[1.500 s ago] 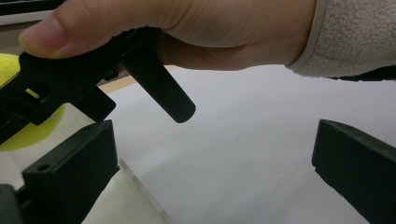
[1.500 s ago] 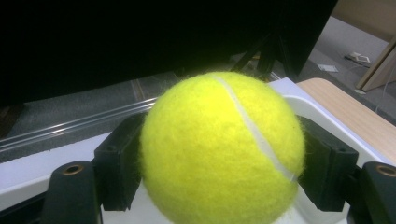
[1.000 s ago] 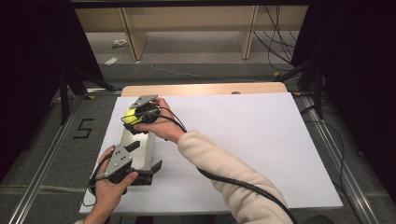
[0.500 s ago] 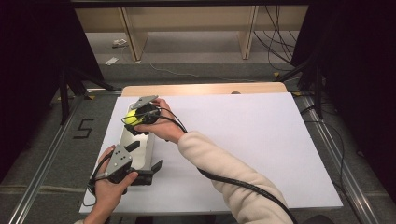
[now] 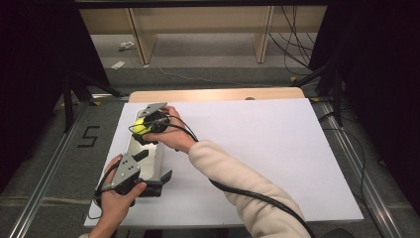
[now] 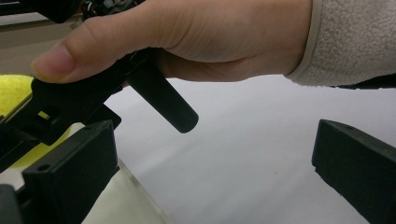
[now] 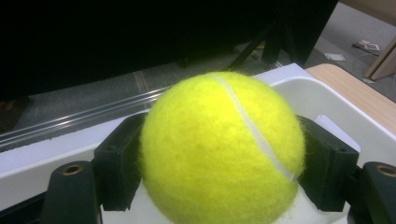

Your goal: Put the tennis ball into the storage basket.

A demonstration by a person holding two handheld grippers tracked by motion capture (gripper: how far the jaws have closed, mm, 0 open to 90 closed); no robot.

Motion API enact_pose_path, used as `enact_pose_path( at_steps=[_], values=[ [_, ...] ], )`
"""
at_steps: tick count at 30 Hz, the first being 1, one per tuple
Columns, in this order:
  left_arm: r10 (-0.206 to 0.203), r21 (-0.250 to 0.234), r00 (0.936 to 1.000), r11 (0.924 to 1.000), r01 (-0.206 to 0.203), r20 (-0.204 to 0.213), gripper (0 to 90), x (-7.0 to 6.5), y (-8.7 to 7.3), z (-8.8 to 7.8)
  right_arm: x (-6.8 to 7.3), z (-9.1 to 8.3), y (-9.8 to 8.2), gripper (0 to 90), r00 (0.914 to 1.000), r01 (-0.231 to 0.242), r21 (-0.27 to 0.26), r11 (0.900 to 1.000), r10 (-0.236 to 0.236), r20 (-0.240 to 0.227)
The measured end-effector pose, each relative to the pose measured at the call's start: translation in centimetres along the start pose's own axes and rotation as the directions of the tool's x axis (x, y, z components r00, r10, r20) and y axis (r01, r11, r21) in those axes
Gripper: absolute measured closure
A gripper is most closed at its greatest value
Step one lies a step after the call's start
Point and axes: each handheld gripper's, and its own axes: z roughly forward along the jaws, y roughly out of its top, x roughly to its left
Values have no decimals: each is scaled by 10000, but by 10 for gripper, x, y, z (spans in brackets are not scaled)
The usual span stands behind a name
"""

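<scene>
right hand-held gripper (image 7: 219, 186) clamped on yellow tennis ball (image 7: 222, 149), above far end of white tray (image 5: 148, 153) at left of table (image 5: 257, 148). left hand-held gripper (image 5: 148, 171) with jaws apart, at tray's near end.

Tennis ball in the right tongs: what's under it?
The tennis ball, clamped in the right tongs, sits over a white tray. Tray wall and a bare patch of floor show beside it. The ball covers the floor directly beneath, so whether it touches cannot be told.
</scene>
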Motion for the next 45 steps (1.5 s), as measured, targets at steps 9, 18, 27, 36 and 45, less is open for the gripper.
enact_pose_path(
  at_steps=[9,18,27,36,45],
  values=[
    [46,32,10000,10000,-46,13,0,0,0,0,0,-1,-1,264,10000,10,28,10000,-11,49],
    [62,28,10000,10000,-62,8,0,0,0,0,2,1,-2,264,10000,37,36,10000,-37,35],
    [50,26,10000,10000,-50,6,0,0,0,0,3,3,-5,264,9999,114,136,9998,-114,-14],
    [52,40,10000,10000,-52,-4,0,0,0,0,3,5,-8,264,10000,64,189,9998,-64,0],
    [59,10,10000,10000,-59,-14,0,-1,0,0,4,8,-10,263,9998,103,374,9992,-97,-162]
  ],
)
